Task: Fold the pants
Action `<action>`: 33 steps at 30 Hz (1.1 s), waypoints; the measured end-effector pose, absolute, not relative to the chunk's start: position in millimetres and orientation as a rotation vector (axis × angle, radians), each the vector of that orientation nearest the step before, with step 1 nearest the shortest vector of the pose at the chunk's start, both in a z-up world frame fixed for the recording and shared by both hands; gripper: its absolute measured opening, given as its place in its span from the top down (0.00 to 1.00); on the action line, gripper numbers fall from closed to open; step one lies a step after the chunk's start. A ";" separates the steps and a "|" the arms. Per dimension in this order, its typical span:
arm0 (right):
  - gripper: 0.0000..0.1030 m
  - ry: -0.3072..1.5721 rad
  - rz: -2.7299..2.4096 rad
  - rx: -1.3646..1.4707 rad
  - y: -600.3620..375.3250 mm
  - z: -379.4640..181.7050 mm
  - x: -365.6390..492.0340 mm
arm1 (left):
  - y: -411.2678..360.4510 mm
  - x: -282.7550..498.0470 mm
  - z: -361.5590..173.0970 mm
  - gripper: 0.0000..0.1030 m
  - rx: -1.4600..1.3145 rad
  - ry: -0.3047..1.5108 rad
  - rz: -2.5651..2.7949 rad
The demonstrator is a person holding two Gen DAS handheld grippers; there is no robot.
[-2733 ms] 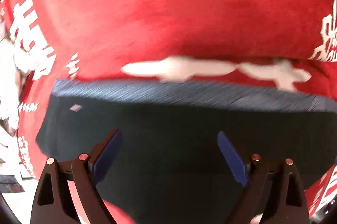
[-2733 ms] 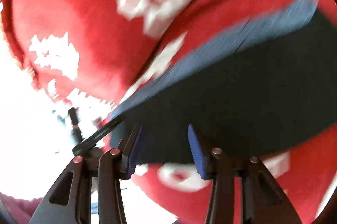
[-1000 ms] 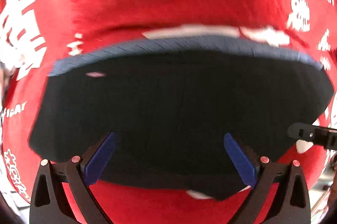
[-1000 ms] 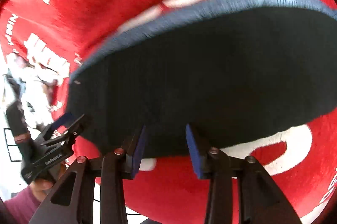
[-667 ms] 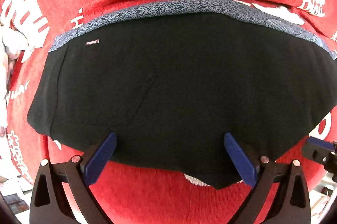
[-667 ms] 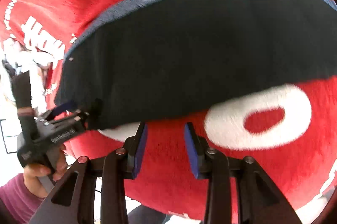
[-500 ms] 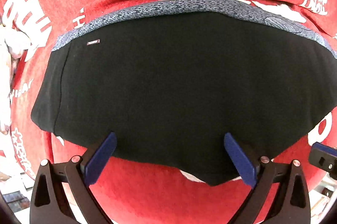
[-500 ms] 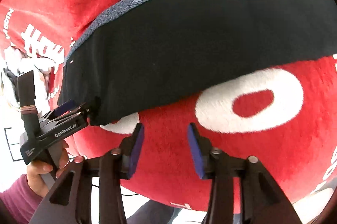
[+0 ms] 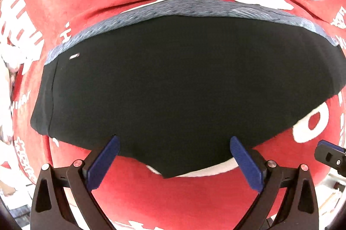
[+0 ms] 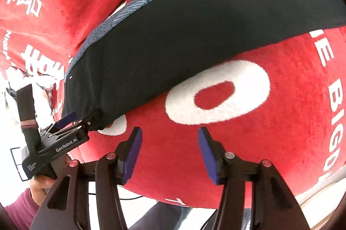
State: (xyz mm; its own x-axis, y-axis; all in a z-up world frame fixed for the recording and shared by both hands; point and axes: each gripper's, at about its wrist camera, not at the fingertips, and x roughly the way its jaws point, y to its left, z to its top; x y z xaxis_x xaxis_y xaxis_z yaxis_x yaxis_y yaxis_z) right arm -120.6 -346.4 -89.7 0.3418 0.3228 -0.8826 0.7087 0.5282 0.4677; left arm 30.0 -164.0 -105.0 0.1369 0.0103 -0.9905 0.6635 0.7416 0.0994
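Note:
The pants (image 9: 173, 87) are black with a blue-grey waistband (image 9: 194, 8) and lie folded flat on a red cloth. They also show in the right wrist view (image 10: 194, 24). My left gripper (image 9: 173, 158) is open and empty, its blue pads (image 9: 103, 159) spread at the near edge of the pants. In the right wrist view the left gripper (image 10: 71, 124) sits at the pants' near corner. My right gripper (image 10: 169, 152) is open and empty over the red cloth, apart from the pants.
The red plush cloth (image 10: 281, 122) with white lettering covers the surface; a large white ring (image 10: 218, 91) is printed on it. White crumpled fabric (image 10: 28, 80) lies at the far left. The cloth's front edge (image 10: 194, 204) drops off below my right gripper.
My right gripper has drawn back off the pants onto the bare red cloth and opened wider. The left gripper stays open at the pants' near edge.

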 end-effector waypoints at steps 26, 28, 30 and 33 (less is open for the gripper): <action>0.44 0.983 -0.632 1.258 -504.0 -92.5 -264.9 | -322.1 -58.3 -87.8 0.00 0.650 1.317 -0.681; 0.44 0.936 -0.687 1.286 -526.6 -96.9 -279.8 | -333.6 -56.3 -92.6 0.00 0.637 1.317 -0.670; 0.44 0.884 -0.738 1.317 -547.9 -101.9 -293.6 | -336.9 -50.8 -97.7 0.00 0.639 1.314 -0.655; 0.44 0.810 -0.765 1.363 -576.1 -108.6 -305.0 | -344.7 -49.4 -108.6 0.00 0.639 1.322 -0.634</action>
State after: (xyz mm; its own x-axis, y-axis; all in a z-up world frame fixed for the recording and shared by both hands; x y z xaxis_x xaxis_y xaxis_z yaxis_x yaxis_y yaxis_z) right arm -305.0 -576.1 -108.6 0.5240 -0.0034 -0.8517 0.8501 0.0635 0.5228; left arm -49.4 -344.7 -108.6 0.1355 -0.0563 -0.9892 0.7356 0.6745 0.0624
